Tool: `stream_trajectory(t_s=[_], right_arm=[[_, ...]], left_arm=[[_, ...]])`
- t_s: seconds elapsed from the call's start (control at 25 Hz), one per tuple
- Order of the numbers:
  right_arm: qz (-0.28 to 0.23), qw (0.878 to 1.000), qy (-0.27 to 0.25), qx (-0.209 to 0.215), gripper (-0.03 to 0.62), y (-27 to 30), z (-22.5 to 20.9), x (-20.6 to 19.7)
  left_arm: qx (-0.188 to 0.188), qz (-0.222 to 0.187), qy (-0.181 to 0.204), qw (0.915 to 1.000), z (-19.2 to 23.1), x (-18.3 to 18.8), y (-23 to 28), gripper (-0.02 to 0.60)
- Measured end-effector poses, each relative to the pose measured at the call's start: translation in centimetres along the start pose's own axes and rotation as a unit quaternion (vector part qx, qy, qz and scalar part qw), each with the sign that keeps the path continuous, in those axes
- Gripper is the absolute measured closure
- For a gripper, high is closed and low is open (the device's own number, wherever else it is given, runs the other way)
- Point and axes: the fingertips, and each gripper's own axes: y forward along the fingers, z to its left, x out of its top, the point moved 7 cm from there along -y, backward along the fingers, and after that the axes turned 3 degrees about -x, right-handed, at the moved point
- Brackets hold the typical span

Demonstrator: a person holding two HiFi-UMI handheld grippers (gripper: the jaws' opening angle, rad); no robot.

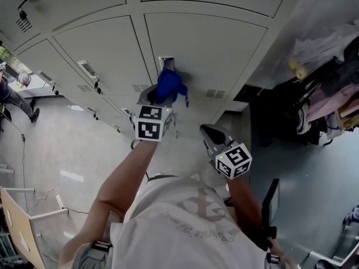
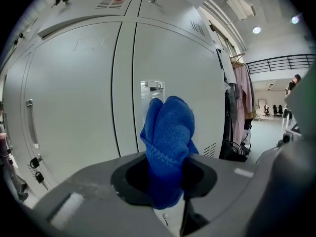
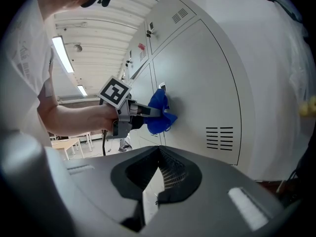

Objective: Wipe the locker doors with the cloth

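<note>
The left claw (image 1: 159, 101) is clamped on the blue cloth (image 1: 170, 84). It grips the bunched lower end, so a rounded wad stands out past the jaw tips. That wad sits just below the handle plate (image 1: 166, 64) of the pale grey locker door (image 1: 207, 49) and covers the plate's lower edge. From the right gripper view it looks to be touching the door.

The cloth is a looped knit, so I judge it light, soft and limp. It should squash flat under pressure and drag a little on the paint instead of sliding freely. The hold looks sound, deep in the jaws on the gathered part with plenty of fabric out front. A shallower bite would likely let a stroke pull the cloth free, and less overhang could bring the hard jaw tips onto the metal. The door looks stiff and smooth and should take firm pressure. The raised plate is the one place likely to snag the loops.

The right claw (image 1: 210, 134) hangs below and to the right of the handle plate, well apart from the door. Its jaws are together on nothing. Farther right of the plate are vent slots (image 1: 215, 94).
</note>
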Motion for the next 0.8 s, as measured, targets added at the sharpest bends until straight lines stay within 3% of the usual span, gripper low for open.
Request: stream_trajectory(t_s=[0.16, 0.36, 0.6, 0.8], right_arm=[[0.0, 1.0, 0.002, 0.004, 0.588, -0.2, 0.1, -0.3], [0.0, 1.0, 0.007, 0.002, 0.588, -0.8, -0.5, -0.7], [-0.005, 1.0, 0.012, -0.008, 0.587, -2.2, -1.7, -0.9], [-0.005, 1.0, 0.019, -0.015, 0.587, -3.3, -2.6, -1.5]], left_arm=[[0.008, -0.002, 0.004, 1.0, -1.2, -0.1, 0.4, 0.462], [-0.008, -0.022, 0.016, 0.9996, -4.4, 0.7, 0.5, 0.463], [0.0, -0.005, -0.028, 0.9996, -5.0, -0.1, 2.6, 0.463], [-0.014, -0.003, -0.032, 0.9994, -7.0, 0.1, 4.2, 0.463]])
